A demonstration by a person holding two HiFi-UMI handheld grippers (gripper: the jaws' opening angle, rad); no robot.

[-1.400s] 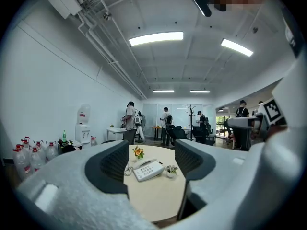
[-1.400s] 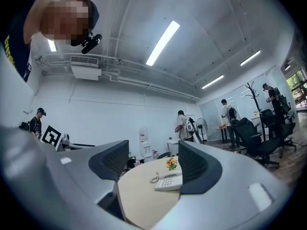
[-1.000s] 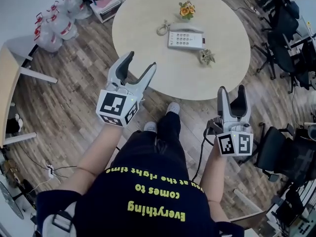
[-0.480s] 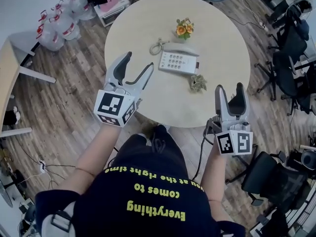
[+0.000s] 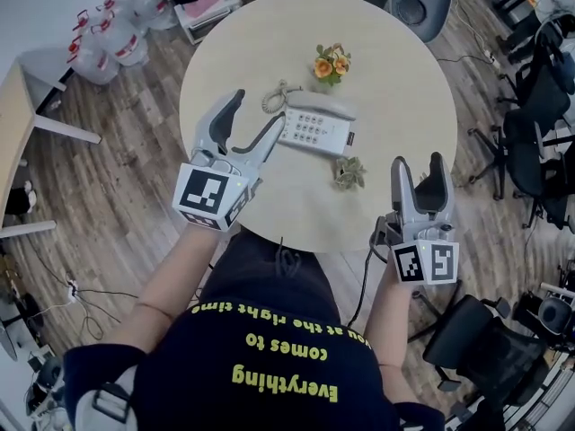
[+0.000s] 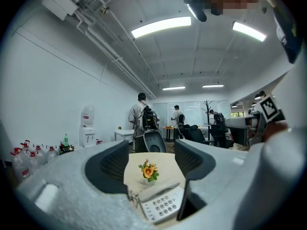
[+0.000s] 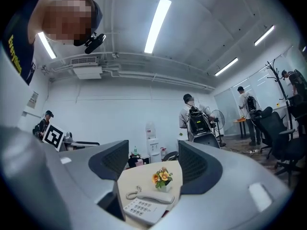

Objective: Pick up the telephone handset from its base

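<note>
Left claw (image 5: 256,110) and right claw (image 5: 420,162) gape empty; the handset (image 5: 322,106) (light, stiff, likely slick) wants gripping mid-bar.

Round table (image 5: 395,88): pale top, on a wood-plank floor (image 5: 117,178).
Orange flowers (image 5: 330,65): small bunch, upright on the table, toward 12 o'clock from its middle.
Little green plant (image 5: 347,171): on the table, toward 5 o'clock.
Water bottles (image 5: 108,34): clustered on the floor at 10 o'clock.
Grey chair (image 5: 420,0): against the table edge at 1 o'clock.
Black office chairs (image 5: 535,124): at 3 o'clock, apart from the table.
Light desk (image 5: 13,151): at 9 o'clock.
Person with a backpack (image 6: 143,120): standing beyond the table.
</note>
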